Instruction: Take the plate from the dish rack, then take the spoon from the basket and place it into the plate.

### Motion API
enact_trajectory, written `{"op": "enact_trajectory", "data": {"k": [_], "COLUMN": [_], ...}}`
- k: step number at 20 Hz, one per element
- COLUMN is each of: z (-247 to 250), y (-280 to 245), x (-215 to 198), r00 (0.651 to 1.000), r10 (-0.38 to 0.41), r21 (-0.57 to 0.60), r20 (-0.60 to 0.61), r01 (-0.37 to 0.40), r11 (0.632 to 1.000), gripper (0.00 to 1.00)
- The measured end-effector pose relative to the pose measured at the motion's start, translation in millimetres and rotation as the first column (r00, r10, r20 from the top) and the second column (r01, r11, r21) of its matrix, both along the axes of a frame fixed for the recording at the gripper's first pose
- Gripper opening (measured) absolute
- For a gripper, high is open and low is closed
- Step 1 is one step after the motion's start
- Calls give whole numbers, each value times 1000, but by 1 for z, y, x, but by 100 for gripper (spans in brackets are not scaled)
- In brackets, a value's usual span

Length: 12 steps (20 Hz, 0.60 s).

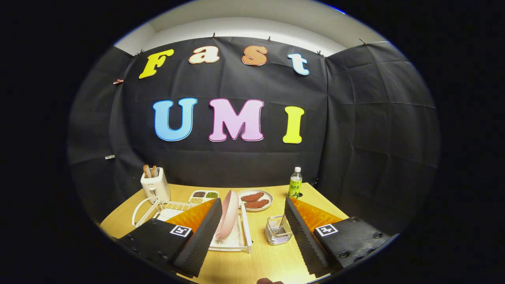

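A pink plate (228,215) stands on edge in the white dish rack (245,230), just ahead of my left finger. To the right of the rack sits a small clear wire basket (278,232) with a metal spoon (283,223) leaning inside it. My gripper (252,225) is open wide above the table, its ridged black fingers (203,232) spread either side of the plate and basket, touching neither. Nothing is held between them.
On the wooden table (252,264), a white toaster (155,185) with bread stands at the back left. A sectioned tray (203,196), a plate of brown food (255,200) and a green bottle (295,183) line the back edge.
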<state>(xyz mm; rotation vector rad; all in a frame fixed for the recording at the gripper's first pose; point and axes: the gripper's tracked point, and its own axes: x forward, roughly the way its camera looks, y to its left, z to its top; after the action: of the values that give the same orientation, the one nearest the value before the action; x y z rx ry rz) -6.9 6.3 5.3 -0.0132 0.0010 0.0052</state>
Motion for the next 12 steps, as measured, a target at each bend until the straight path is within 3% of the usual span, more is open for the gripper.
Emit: {"op": "enact_trajectory", "data": {"k": [12], "z": [20], "y": [-6], "x": [1], "r00": [999], "r10": [5], "r21": [-13], "r20": [34], "r01": [-5], "r11": [1000], "gripper": [98]}}
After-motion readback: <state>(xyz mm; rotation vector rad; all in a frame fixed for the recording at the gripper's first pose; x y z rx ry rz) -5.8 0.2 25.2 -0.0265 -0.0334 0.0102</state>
